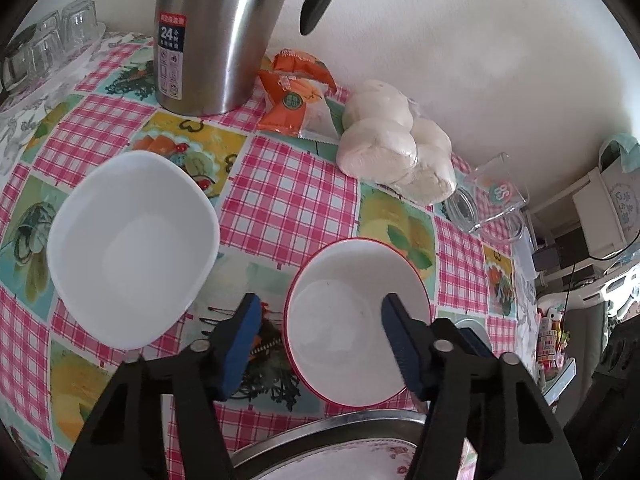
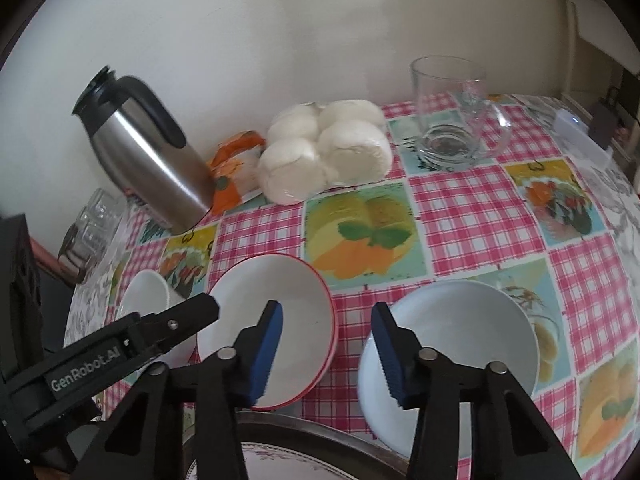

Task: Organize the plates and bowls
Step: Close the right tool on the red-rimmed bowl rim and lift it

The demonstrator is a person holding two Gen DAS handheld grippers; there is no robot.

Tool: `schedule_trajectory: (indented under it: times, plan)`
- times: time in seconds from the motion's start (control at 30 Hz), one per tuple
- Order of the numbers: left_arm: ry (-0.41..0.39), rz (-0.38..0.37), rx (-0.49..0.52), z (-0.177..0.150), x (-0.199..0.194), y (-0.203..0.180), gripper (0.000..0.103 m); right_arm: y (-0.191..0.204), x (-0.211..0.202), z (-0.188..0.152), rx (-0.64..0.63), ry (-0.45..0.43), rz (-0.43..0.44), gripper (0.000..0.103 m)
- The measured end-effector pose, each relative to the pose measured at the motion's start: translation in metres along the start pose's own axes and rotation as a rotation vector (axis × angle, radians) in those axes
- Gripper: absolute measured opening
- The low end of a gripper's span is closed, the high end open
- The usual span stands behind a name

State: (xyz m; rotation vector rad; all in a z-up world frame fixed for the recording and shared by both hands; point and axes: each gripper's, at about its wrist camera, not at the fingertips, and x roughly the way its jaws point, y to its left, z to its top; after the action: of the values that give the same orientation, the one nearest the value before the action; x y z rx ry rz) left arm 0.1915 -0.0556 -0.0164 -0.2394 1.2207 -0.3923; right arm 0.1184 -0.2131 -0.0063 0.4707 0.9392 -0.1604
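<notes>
A red-rimmed white bowl (image 1: pixel 352 320) sits on the checked tablecloth. My left gripper (image 1: pixel 320 320) is open; its right finger is over the bowl's inside, its left finger outside the left rim. A plain white squarish bowl (image 1: pixel 132 248) stands to its left. In the right wrist view the red-rimmed bowl (image 2: pixel 296 320) is at centre left and a pale round bowl (image 2: pixel 472 340) at right. My right gripper (image 2: pixel 328 328) is open and empty, its right finger at that bowl's left rim. A metal plate with a floral plate in it (image 1: pixel 332 440) lies at the near edge.
A steel thermos (image 1: pixel 216 36) stands at the back, beside an orange packet (image 1: pixel 296 92) and a bag of white buns (image 1: pixel 396 140). A glass mug (image 2: pixel 452 112) stands at back right. Upturned glasses (image 1: pixel 48 44) sit at the far left. The wall runs behind the table.
</notes>
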Motion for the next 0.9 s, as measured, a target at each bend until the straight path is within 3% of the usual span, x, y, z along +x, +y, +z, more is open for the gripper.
schedule_trajectory:
  times: [0.2, 0.53, 0.9]
  plan:
    - [0.031, -0.002, -0.001, -0.003, 0.011, 0.001, 0.046, 0.005, 0.012, -0.004, -0.018, 0.03, 0.012, 0.032]
    - [0.07, 0.059, 0.012, -0.009, 0.034, 0.006, 0.028, 0.0, 0.026, -0.009, -0.009, 0.064, -0.007, 0.02]
    - [0.117, 0.095, -0.036, -0.016, 0.054, 0.02, 0.018, 0.009, 0.027, -0.011, -0.058, 0.073, -0.014, 0.02]
